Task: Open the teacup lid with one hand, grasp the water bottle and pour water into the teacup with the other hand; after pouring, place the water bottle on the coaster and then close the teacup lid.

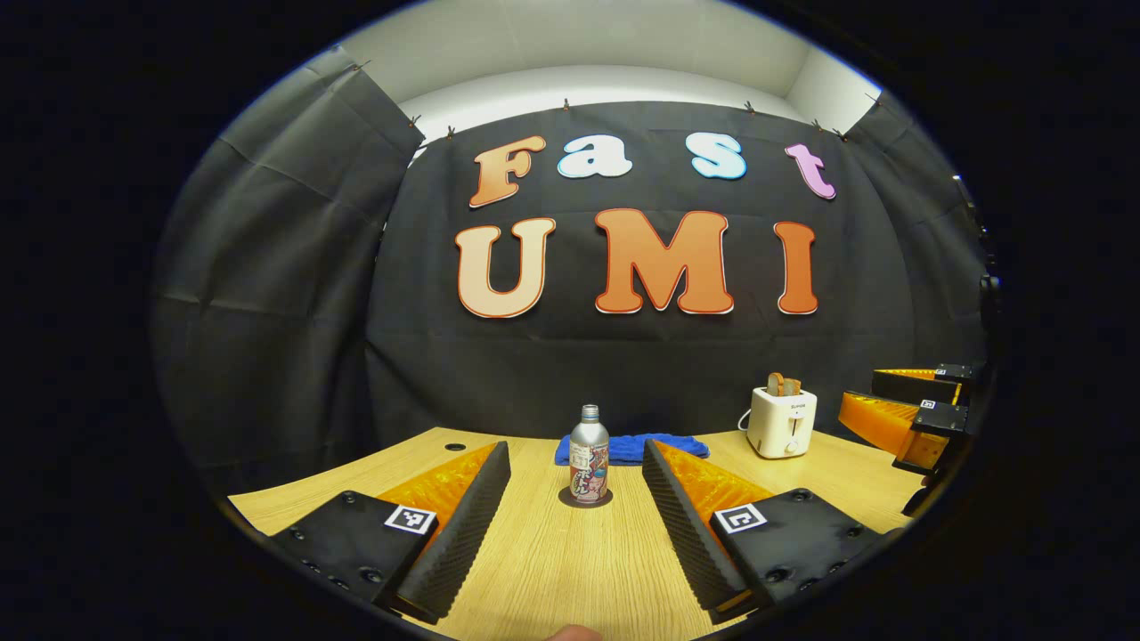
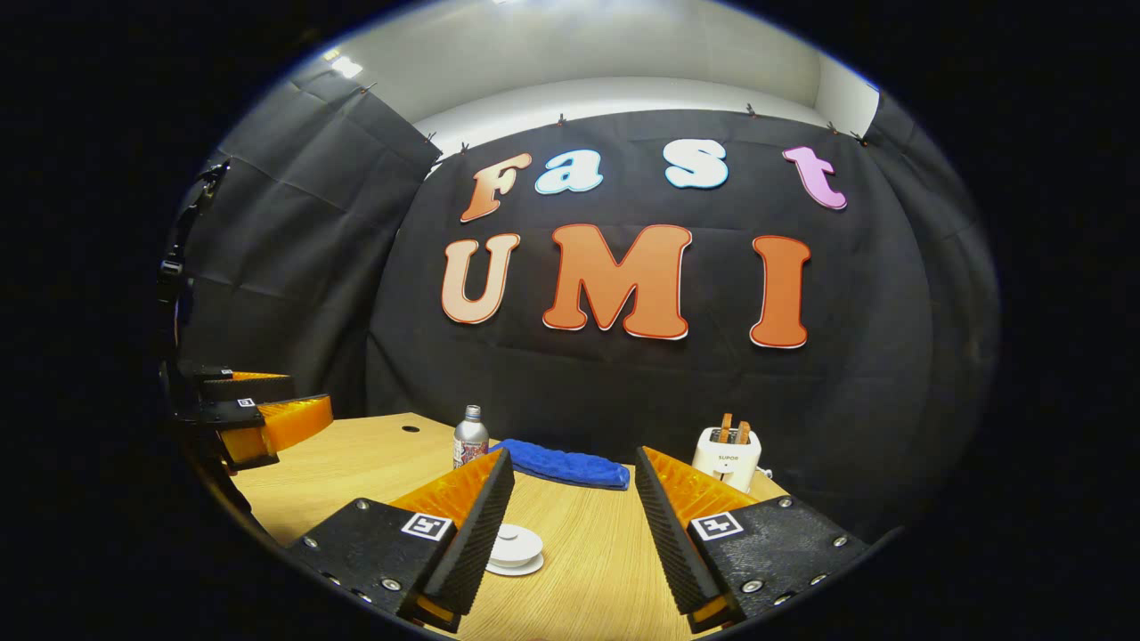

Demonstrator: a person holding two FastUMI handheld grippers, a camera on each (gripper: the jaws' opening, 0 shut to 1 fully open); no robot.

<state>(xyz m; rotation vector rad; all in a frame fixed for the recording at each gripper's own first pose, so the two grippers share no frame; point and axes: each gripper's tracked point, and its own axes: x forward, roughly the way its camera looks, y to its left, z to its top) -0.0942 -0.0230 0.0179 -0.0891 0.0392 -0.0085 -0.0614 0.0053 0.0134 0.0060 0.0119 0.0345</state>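
Left gripper view: your left gripper is spread wide, empty, with the water bottle upright on its coaster ahead between the fingers. Right gripper view: your right gripper gapes too; the lidded teacup, apparently on a saucer, sits by its left finger.

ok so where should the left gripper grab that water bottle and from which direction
Probably around the straight middle of the water bottle, below its narrow neck. It stands upright on the coaster, directly ahead between the open fingers of the left gripper, so come in level from the front. The blue cloth lies behind it, leaving both sides free.
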